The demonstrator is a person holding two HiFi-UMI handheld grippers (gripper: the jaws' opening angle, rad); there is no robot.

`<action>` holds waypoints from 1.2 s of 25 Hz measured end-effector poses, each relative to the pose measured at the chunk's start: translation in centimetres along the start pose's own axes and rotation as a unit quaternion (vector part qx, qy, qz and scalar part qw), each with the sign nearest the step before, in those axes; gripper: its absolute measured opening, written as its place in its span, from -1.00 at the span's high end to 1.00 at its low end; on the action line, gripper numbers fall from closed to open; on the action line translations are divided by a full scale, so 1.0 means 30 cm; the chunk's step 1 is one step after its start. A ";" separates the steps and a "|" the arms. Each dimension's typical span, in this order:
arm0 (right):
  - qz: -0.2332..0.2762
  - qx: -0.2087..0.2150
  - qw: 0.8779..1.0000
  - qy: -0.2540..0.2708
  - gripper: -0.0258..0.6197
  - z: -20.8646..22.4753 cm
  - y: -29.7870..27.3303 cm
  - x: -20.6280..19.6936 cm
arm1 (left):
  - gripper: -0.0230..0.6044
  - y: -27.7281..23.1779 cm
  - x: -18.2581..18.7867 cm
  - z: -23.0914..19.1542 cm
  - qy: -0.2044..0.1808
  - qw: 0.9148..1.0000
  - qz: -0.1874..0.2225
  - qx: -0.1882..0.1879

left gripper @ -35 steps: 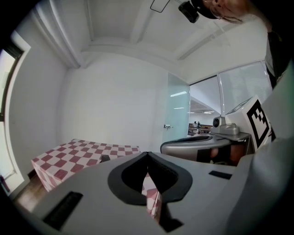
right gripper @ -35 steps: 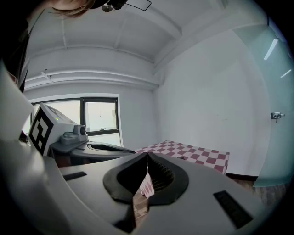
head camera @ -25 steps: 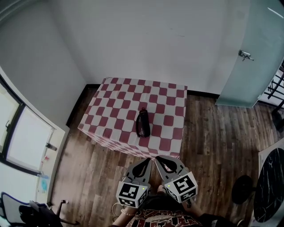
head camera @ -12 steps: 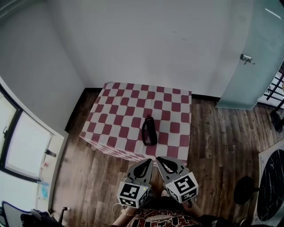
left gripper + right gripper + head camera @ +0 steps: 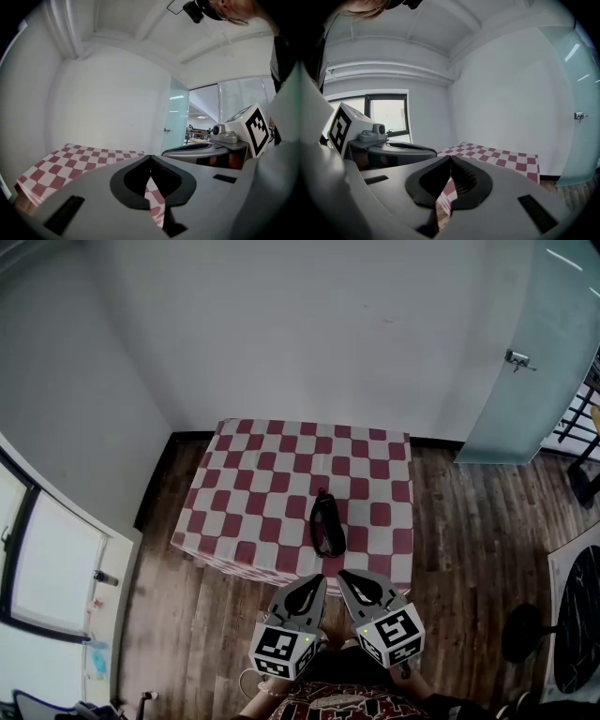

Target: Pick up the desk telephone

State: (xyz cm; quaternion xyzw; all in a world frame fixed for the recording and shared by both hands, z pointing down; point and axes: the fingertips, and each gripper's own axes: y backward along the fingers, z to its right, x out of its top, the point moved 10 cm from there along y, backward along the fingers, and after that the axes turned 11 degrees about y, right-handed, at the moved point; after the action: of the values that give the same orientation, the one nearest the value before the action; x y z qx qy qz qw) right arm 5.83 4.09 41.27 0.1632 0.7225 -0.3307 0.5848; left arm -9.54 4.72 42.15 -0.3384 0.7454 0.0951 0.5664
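The desk telephone (image 5: 327, 525), a black handset-shaped thing, lies on the near half of a table covered in a red-and-white checked cloth (image 5: 253, 484). Both grippers hang side by side just short of the table's near edge, with the telephone a little beyond them. My left gripper (image 5: 319, 578) is shut and holds nothing; my right gripper (image 5: 342, 574) is shut and holds nothing. In the left gripper view the shut jaws of the left gripper (image 5: 150, 159) stand before the checked cloth (image 5: 79, 157). The right gripper view shows the right gripper (image 5: 451, 159) the same way, with the checked cloth (image 5: 501, 157) beyond. The telephone is hidden in both gripper views.
White walls stand behind and left of the table. A frosted glass door (image 5: 530, 381) with a metal handle (image 5: 518, 358) is at the right. A round dark table (image 5: 577, 638) and a black stool base (image 5: 521, 634) sit on the wooden floor (image 5: 459, 521). A window (image 5: 42, 559) is at the left.
Table and telephone have slid down and to the right in the head view, nearer to both grippers. The grippers stay shut, side by side.
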 end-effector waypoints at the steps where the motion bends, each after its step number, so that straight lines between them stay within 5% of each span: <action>1: -0.002 -0.003 1.000 -0.002 0.86 -0.002 -0.008 -0.001 | 0.91 -0.002 0.001 -0.010 0.000 1.000 -0.002 -0.001; 11: -0.018 -0.002 1.000 -0.009 0.86 0.045 -0.091 0.005 | 0.91 -0.077 0.026 -0.078 0.012 1.000 -0.015 0.008; 30: -0.017 0.082 0.996 0.001 0.86 0.336 -0.295 0.040 | 0.91 -0.358 0.149 -0.134 0.014 0.999 -0.026 0.046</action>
State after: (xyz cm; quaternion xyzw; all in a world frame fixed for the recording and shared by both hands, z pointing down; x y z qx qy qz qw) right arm 7.45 -9.28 41.67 0.1991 0.6960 -0.3987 0.5631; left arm -6.68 -7.27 42.05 -0.3326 0.7478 0.0416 0.5731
